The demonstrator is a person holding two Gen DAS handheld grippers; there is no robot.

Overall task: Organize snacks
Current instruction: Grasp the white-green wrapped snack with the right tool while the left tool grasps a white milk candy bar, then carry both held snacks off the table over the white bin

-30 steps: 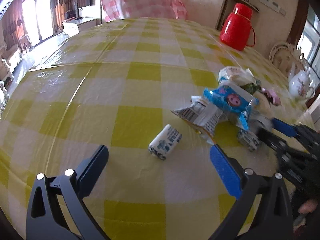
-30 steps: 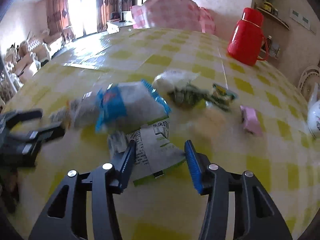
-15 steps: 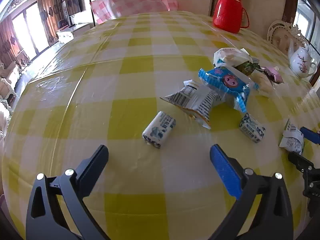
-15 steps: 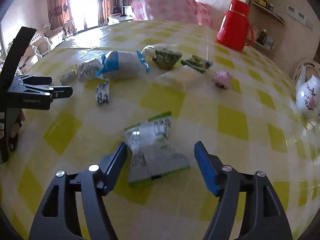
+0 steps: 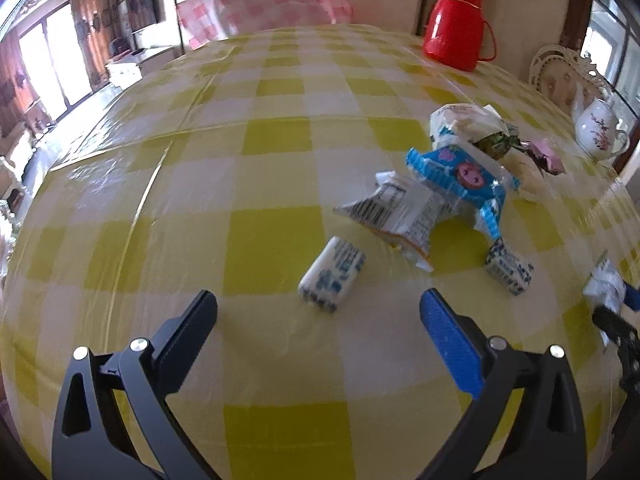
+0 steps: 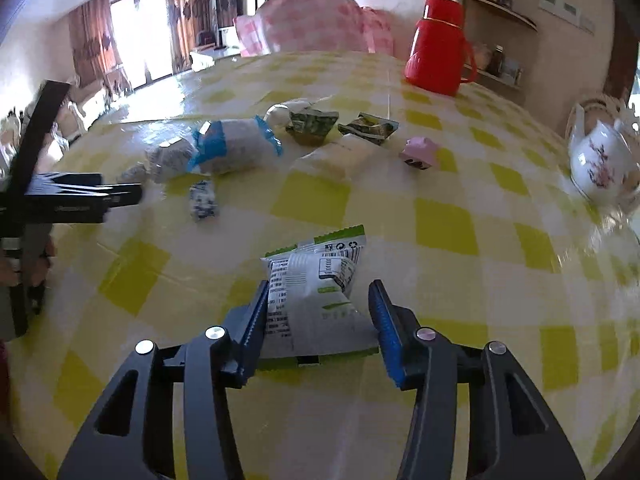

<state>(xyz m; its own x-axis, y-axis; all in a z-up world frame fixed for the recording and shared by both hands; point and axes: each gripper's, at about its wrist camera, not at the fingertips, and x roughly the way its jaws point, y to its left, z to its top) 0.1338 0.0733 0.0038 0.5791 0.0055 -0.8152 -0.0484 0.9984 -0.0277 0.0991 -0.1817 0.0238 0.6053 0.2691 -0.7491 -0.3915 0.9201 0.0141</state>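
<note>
While the left wrist view was checked, the left hand-held gripper [image 5: 318,316] was seen with jaws spread wide and nothing between them, hovering over the yellow-checked desk [image 5: 168,208]. Just ahead of its fingertips a small white-and-blue candy [image 5: 332,274] was lying flat. Further right a barcode-printed snack packet [image 5: 400,216] was overlapped by a blue cartoon packet [image 5: 460,176], and a second small candy [image 5: 509,272] lay near them. A red thermos [image 5: 456,24] and a white teapot [image 5: 600,130] were noted at the far edge. At the right border the right hand-held gripper [image 5: 612,312] was partly visible.

As seen from the right wrist view, the right hand-held gripper [image 6: 318,308] had just been closing, and a white-and-green snack packet [image 6: 316,280] was lying on the desk between its jaws; the left pad was touching the packet, while a gap was left at the right pad, so no grip was shown. The remaining snacks were clustered well ahead, with a pink candy [image 6: 420,152] to the right.
</note>
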